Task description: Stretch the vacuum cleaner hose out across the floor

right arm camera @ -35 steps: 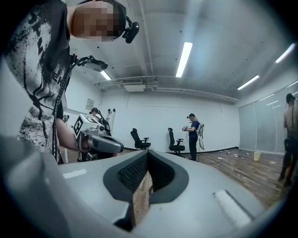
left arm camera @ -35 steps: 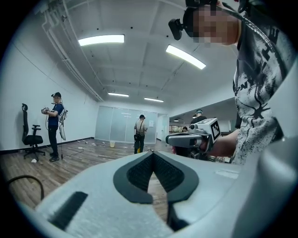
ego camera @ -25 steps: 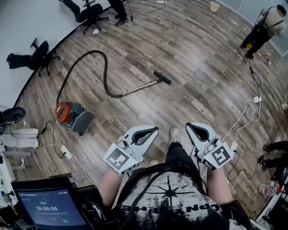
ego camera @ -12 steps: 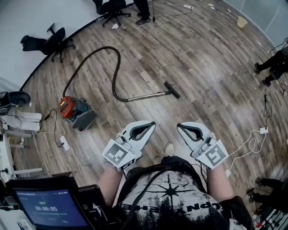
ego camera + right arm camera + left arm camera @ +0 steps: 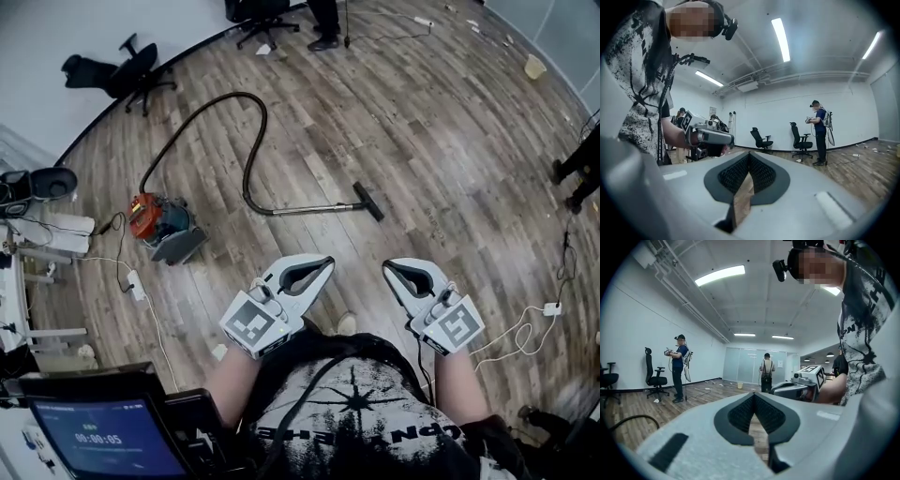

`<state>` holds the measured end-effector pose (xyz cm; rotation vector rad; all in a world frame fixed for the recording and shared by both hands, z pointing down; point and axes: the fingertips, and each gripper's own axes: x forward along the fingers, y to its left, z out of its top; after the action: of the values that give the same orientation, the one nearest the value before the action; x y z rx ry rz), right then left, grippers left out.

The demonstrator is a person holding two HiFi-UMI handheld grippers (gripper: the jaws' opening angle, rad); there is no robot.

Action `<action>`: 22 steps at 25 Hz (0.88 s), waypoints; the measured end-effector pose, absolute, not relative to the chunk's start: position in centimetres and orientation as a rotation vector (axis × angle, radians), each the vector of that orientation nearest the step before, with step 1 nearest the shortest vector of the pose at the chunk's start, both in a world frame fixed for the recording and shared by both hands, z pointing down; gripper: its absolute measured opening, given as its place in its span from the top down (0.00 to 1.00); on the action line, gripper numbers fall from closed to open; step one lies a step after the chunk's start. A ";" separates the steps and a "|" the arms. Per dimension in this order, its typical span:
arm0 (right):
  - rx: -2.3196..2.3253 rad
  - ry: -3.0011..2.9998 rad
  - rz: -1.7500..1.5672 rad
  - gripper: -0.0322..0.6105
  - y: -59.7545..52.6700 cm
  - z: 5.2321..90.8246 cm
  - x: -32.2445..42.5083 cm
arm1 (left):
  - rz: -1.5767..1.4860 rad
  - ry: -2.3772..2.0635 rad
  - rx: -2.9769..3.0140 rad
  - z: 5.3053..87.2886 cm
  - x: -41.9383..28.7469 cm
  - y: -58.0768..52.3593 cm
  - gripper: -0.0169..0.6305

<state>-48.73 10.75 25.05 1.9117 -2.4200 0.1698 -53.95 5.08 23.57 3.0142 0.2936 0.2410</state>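
The vacuum cleaner (image 5: pixel 159 222), red and grey, sits on the wood floor at the left. Its black hose (image 5: pixel 251 141) arcs up from the body, bends back down and joins a metal wand (image 5: pixel 314 208) that ends in a black floor nozzle (image 5: pixel 368 200). My left gripper (image 5: pixel 325 262) and right gripper (image 5: pixel 388 269) are held side by side before my body, well short of the wand. Both are shut and hold nothing. In the left gripper view a bit of hose (image 5: pixel 628 420) shows low at the left behind the closed left gripper (image 5: pixel 753 394). The closed right gripper (image 5: pixel 749 153) fills the bottom of its own view.
Office chairs (image 5: pixel 131 70) stand along the curved white wall, and a person (image 5: pixel 679 366) stands by one. White cables with a power strip (image 5: pixel 134 284) lie at the left, another cable (image 5: pixel 534 323) at the right. A tablet screen (image 5: pixel 103 436) is at the lower left.
The head view has swung and advanced: the vacuum, hose and nozzle have slid down and right in it. Both grippers stayed shut in front of the body.
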 end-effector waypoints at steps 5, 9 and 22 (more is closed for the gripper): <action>1.836 -2.468 0.192 0.94 7.0 25.8 -48.7 | 0.203 0.243 3.001 24.0 -53.4 1.8 0.97; 1.829 -2.468 0.181 0.94 2.4 26.0 -47.4 | 0.248 0.218 2.965 25.7 -52.5 -2.9 0.97; 1.943 -2.352 0.120 0.94 -19.1 23.0 -42.0 | 0.210 0.375 2.999 24.4 -46.9 -25.7 0.97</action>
<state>-41.99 -19.07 23.01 1.9428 -2.3520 0.1201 -46.93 -25.69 24.42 2.9990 0.3750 0.2102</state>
